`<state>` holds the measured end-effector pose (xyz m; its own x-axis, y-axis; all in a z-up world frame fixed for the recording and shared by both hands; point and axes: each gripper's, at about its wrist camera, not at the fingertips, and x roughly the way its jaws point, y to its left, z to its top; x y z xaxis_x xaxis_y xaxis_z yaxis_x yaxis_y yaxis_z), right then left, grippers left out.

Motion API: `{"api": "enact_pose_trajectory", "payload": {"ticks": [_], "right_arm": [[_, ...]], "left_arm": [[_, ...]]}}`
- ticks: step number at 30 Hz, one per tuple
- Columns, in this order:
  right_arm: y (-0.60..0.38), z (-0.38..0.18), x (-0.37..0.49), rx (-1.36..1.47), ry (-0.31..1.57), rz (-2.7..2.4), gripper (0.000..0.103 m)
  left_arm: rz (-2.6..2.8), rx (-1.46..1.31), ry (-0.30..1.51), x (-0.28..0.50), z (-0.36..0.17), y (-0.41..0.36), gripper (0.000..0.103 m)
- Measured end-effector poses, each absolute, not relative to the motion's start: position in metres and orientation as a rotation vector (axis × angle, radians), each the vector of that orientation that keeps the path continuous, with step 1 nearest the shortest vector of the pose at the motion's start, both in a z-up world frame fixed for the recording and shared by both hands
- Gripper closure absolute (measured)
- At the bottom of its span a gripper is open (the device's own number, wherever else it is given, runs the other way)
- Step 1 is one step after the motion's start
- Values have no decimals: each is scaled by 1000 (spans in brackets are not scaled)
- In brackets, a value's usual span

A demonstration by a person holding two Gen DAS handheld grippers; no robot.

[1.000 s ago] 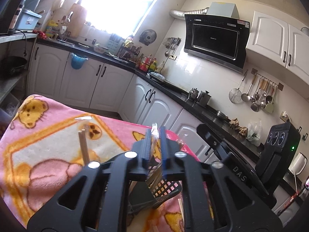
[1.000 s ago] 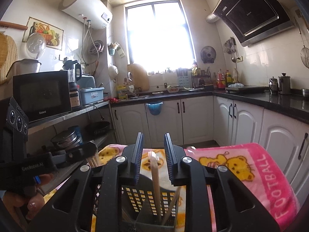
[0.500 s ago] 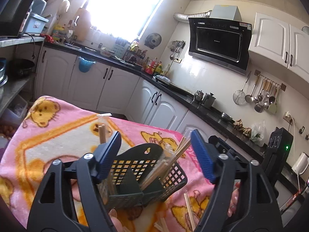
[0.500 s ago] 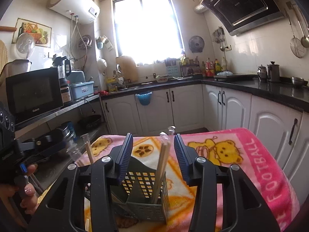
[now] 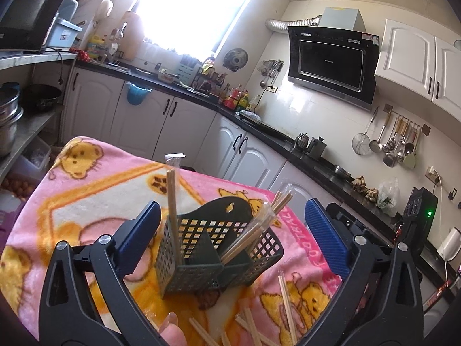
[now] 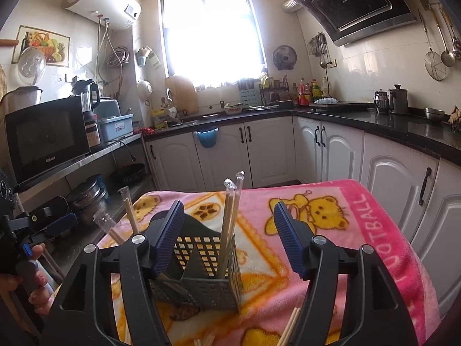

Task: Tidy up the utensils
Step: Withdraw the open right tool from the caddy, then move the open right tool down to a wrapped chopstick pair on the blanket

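Observation:
A dark green slotted utensil caddy [image 5: 213,248] stands on the pink bear blanket [image 5: 95,190]. Wrapped wooden chopsticks stand in it: one pair upright at its left [image 5: 173,201], a bundle leaning right [image 5: 259,230]. My left gripper [image 5: 230,239] is open and empty, its blue pads either side of the caddy, above it. In the right wrist view the caddy [image 6: 207,268] holds upright wrapped chopsticks [image 6: 230,219]. My right gripper [image 6: 229,239] is open and empty around it. Loose chopsticks [image 5: 285,311] lie on the blanket in front.
Kitchen counters and white cabinets [image 6: 259,150] run behind the table. A microwave [image 6: 46,135] and pots sit on shelves at the left. The other handheld gripper [image 6: 34,225] shows at the left edge of the right wrist view.
Both grippers have opened wide and let go of the chopsticks, which now stand in the caddy. Both have drawn back a little from it.

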<state>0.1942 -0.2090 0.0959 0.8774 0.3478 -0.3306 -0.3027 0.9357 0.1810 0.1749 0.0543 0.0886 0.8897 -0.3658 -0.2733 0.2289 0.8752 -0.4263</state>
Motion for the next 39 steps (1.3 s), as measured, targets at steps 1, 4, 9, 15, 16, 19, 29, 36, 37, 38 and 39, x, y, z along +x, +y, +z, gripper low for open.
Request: {"api": "enact_pose_trajectory", "payload": {"ticks": [1, 4, 9, 15, 16, 19, 29, 36, 37, 38, 39], "right_arm": [[-209, 96, 192, 123, 371, 341, 39], [-211, 93, 186, 116, 384, 345, 38], [-213, 89, 178, 117, 412, 351, 37], [-213, 78, 168, 104, 457, 365, 37], [-212, 76, 167, 102, 463, 368, 37], [-210, 70, 163, 88, 487, 379, 37], [-192, 47, 152, 17, 554, 425, 37], [-178, 37, 150, -14, 594, 460, 37], [-177, 35, 150, -15, 600, 463, 37], [-175, 34, 151, -16, 607, 468, 37], [-172, 31, 151, -18, 617, 473, 37]], "left_arm": [[-313, -396, 361, 174, 87, 55, 11], [-300, -396, 378, 170, 83, 58, 11], [-284, -400, 408, 162, 75, 61, 11], [-264, -400, 450, 155, 61, 62, 11], [-262, -400, 456, 154, 59, 62, 11], [-251, -391, 478, 153, 52, 63, 11], [-214, -375, 550, 149, 25, 66, 11], [-193, -359, 604, 148, 5, 64, 11], [-190, -355, 609, 147, 3, 64, 11], [-188, -351, 614, 147, 2, 63, 11], [-184, -345, 621, 148, 0, 63, 11]]}}
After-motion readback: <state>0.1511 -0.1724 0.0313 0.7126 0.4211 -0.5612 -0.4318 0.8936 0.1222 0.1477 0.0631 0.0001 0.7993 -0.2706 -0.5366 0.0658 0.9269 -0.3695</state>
